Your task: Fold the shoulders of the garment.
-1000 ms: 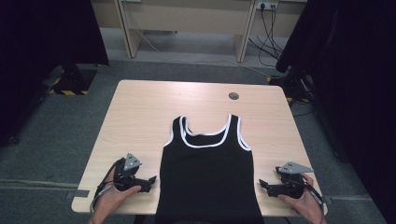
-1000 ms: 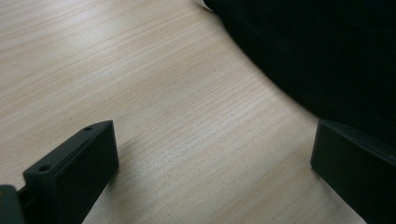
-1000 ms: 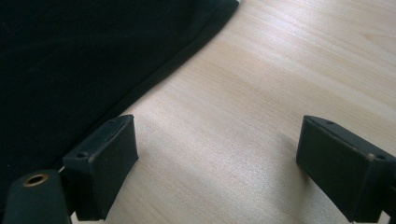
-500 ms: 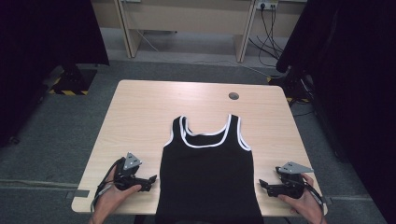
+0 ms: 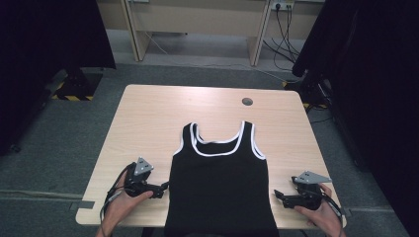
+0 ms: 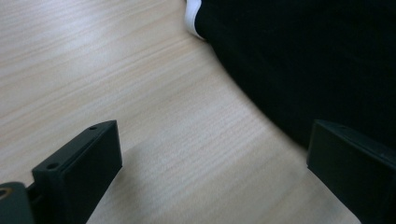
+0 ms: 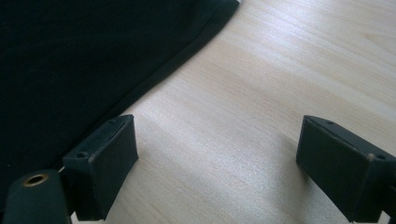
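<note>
A black tank top point(image 5: 220, 187) with white trim at the neck and armholes lies flat on the near middle of the bench point(image 5: 148, 118), straps toward the far side, its hem at the near edge. The left gripper point(image 5: 160, 188) sits low on the bench just beside the top's left edge, jaws spread wide; in the left gripper view one jaw lies over the black cloth point(image 6: 303, 60). The right gripper point(image 5: 277, 196) rests near the top's right edge, jaws wide apart, bare wood between them and the cloth point(image 7: 70, 60) beside one jaw.
</note>
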Tool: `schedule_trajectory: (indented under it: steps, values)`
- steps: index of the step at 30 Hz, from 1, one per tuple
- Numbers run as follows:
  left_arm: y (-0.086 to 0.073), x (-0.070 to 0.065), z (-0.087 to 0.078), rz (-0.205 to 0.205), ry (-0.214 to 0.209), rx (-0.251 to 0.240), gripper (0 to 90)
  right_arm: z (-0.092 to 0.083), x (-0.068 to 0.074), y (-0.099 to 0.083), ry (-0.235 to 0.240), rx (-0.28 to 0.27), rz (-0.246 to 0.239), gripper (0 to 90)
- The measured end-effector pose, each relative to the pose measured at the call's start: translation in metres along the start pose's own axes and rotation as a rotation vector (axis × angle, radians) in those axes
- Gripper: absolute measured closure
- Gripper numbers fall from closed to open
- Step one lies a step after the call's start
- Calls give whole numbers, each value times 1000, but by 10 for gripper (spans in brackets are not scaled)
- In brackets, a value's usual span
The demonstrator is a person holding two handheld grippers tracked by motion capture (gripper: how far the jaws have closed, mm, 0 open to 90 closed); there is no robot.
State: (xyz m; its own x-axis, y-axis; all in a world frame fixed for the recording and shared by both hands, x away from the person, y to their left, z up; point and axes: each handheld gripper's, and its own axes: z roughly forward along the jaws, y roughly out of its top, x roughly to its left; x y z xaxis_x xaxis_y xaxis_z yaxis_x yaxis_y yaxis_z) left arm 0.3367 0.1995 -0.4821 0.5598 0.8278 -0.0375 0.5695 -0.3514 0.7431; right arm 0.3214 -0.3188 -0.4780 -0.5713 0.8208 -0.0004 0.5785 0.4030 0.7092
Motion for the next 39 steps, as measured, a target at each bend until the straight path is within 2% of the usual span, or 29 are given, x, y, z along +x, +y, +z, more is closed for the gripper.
schedule_trajectory:
  steps: [7,24,29,33,39]
  values:
    - [13,0,9,13,-16,-3,22,0,0,0,1,0,-1,130]
    - [49,4,30,6,-29,-21,25,0,0,0,2,0,-3,130]
    - [64,10,41,0,-15,-30,33,0,0,0,2,0,-3,130]
    - [79,14,50,14,-5,-27,44,0,0,0,3,0,-4,130]
    - [97,20,65,3,7,-39,52,0,0,0,5,-1,-7,130]
